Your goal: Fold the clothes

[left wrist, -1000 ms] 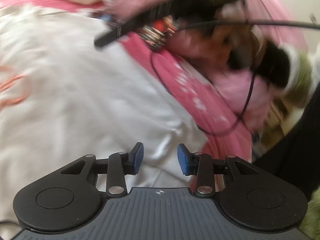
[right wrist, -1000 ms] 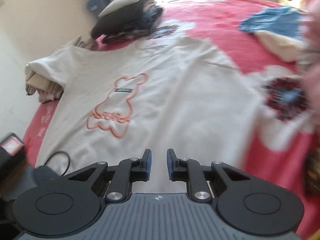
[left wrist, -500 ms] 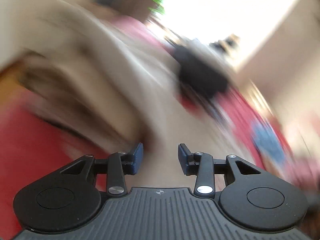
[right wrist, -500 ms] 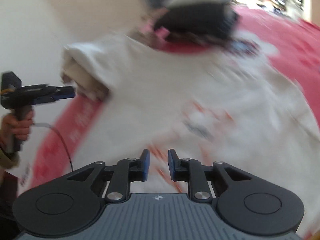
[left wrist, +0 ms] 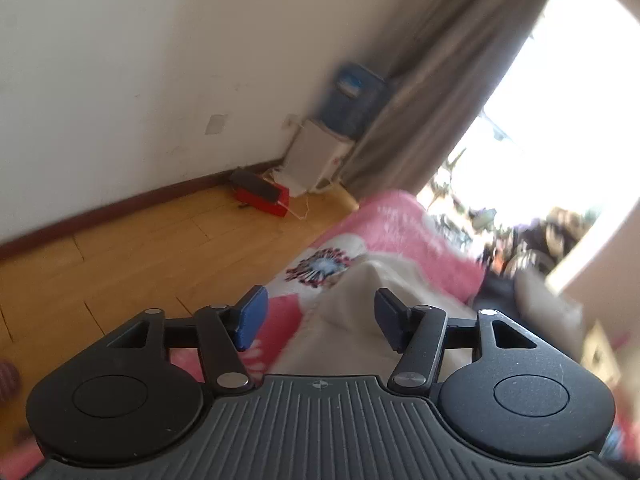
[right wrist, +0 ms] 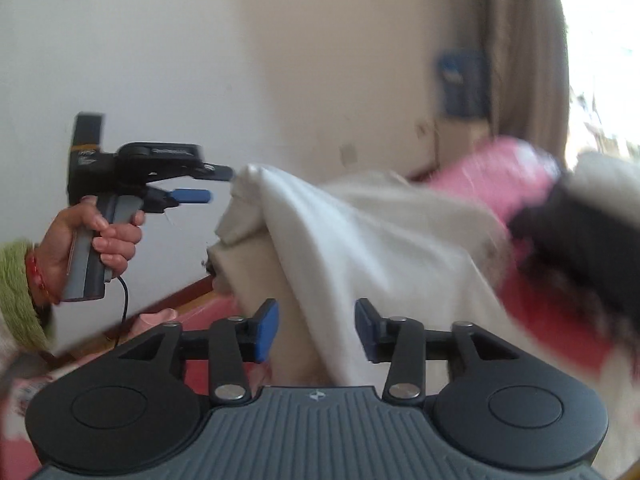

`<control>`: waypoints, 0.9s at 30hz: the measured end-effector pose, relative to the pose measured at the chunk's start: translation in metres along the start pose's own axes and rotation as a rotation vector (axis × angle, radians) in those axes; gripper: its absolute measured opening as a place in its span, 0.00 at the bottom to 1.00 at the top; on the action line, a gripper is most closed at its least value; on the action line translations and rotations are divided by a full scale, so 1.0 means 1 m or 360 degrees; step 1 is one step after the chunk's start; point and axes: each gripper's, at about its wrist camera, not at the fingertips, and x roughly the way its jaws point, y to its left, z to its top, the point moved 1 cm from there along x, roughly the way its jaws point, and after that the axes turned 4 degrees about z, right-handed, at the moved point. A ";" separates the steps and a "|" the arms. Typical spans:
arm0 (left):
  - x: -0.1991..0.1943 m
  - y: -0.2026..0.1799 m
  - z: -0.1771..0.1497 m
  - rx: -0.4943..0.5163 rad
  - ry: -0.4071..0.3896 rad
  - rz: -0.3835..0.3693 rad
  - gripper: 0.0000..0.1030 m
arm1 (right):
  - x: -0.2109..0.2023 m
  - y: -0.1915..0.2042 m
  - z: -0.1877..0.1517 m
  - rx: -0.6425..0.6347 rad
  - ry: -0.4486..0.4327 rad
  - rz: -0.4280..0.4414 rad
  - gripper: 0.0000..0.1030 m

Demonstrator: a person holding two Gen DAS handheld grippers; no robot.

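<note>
White garment (right wrist: 360,232) draped over pink bed (left wrist: 404,220), left tool (left wrist: 318,316) spread wide just beside its raised corner, apparently not touching, right tool (right wrist: 316,328) spread above garment's lower edge.

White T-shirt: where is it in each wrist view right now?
Left wrist: white T-shirt low centre, between the open left claw pads, on the pink blanket.
Right wrist: it fills the centre, behind the open right claw.
Shared landmark: blue water bottle beside the curtain.
</note>
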 end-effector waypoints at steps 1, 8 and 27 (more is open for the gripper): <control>0.006 -0.004 -0.002 0.0023 0.0029 -0.0032 0.63 | 0.011 0.005 0.006 -0.0060 -0.0022 0.0000 0.51; 0.027 -0.022 -0.013 0.0289 0.0116 -0.0061 0.60 | 0.088 0.028 0.039 -0.0341 -0.0040 -0.0095 0.59; -0.148 -0.186 -0.080 0.1486 -0.0583 -0.0771 0.07 | -0.063 -0.024 -0.025 0.0499 -0.0199 -0.0011 0.10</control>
